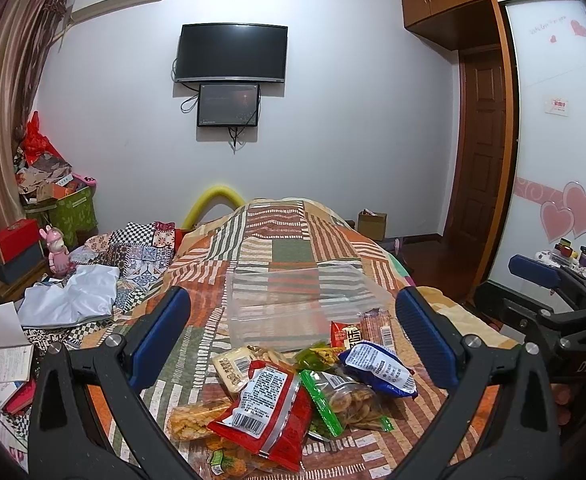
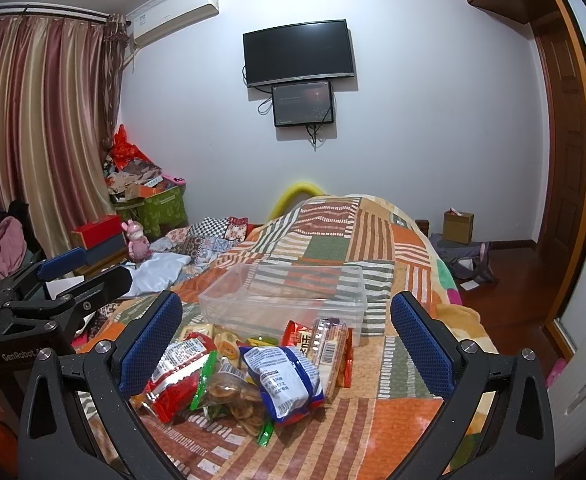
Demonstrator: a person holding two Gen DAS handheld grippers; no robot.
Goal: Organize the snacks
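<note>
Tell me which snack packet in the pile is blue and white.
The blue and white packet on the right of the pile, atop the clear bag of round crisps; the other packets are red, green, yellow or clear.

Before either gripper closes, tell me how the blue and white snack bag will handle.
The blue and white snack bag looks puffed, so probably light and squashy. Its glossy film may slip between pads. It lies on top of the snack pile, so lifting it should barely disturb the other packets.

orange snack packet cut off, labels unreadable

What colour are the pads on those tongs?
Blue, textured pads on black arms; clearest in the right wrist view.
</note>
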